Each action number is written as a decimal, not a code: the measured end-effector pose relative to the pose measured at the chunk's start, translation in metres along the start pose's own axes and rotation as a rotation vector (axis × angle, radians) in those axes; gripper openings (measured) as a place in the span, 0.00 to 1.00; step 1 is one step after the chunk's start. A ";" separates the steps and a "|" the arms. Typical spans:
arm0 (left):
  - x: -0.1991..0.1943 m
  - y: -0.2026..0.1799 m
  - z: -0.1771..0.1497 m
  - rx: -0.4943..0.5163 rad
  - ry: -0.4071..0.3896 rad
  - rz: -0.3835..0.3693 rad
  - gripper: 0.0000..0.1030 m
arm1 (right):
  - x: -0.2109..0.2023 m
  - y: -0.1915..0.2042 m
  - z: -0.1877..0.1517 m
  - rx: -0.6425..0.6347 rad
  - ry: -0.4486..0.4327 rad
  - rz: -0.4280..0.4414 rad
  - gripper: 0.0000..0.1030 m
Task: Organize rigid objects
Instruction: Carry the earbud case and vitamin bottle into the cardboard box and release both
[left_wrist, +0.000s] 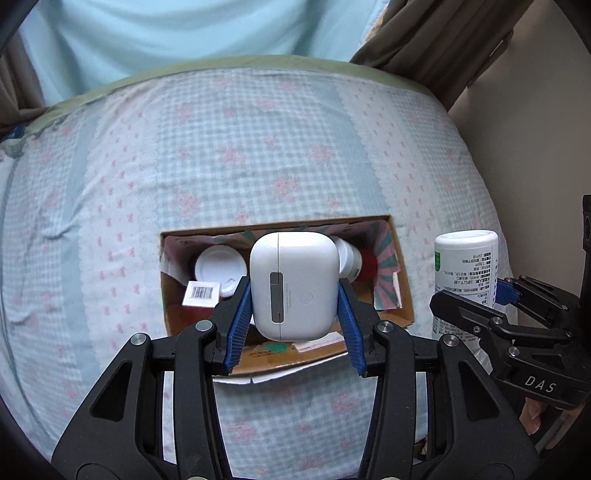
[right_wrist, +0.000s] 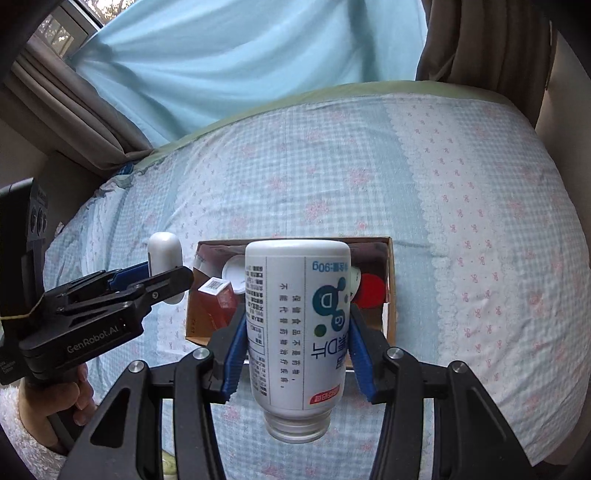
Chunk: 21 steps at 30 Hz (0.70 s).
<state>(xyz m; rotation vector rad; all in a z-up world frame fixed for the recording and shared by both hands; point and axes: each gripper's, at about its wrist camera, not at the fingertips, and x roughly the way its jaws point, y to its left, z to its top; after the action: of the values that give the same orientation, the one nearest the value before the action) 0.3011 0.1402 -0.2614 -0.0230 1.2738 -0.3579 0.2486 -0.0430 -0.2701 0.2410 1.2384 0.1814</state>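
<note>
1. The left gripper (left_wrist: 293, 295) is clenched on a white earbud case (left_wrist: 294, 284); its blue pads (left_wrist: 240, 321) press the case's two sides, and the case's hinge strip and round button face the camera.
2. The right gripper (right_wrist: 297, 325) grasps a white bottle (right_wrist: 297, 325) with blue printing; its blue pads (right_wrist: 360, 354) grip the label on both sides. The bottle points bottom-forward, with its clear cap toward the camera.
3. Both held things hang above an open cardboard box (left_wrist: 400, 280) that lies on the bed. In the left wrist view the case covers the middle of the box opening; in the right wrist view the bottle does the same.
4. Inside the box lie a white round lid (left_wrist: 218, 267), a small reddish carton with a barcode (right_wrist: 218, 295), part of another white bottle (left_wrist: 349, 262) and something red (right_wrist: 373, 291) at the right end.
5. Each gripper shows in the other's view: the right gripper sits to the right of the box, holding the bottle (left_wrist: 465, 273); the left sits to the left of the box with the case (right_wrist: 165, 254).
6. A hand (right_wrist: 59, 402) holds the left gripper's handle.
7. The box rests on a checked blue bedspread (left_wrist: 258, 147) with pink flowers. Beyond it hang a pale blue curtain (right_wrist: 240, 55) and brown drapes (left_wrist: 443, 44).
</note>
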 end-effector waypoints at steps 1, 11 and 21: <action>0.009 0.005 0.002 -0.003 0.013 0.003 0.40 | 0.011 0.002 0.002 -0.008 0.016 -0.002 0.45; 0.108 0.027 0.024 -0.016 0.148 0.001 0.40 | 0.107 -0.005 0.007 -0.083 0.148 -0.029 0.45; 0.154 0.026 0.021 0.041 0.233 0.031 0.40 | 0.144 -0.014 -0.015 -0.230 0.186 -0.016 0.45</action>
<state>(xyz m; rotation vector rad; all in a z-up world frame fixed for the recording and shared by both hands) 0.3648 0.1188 -0.4038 0.0759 1.4953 -0.3677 0.2805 -0.0171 -0.4094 0.0143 1.3904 0.3359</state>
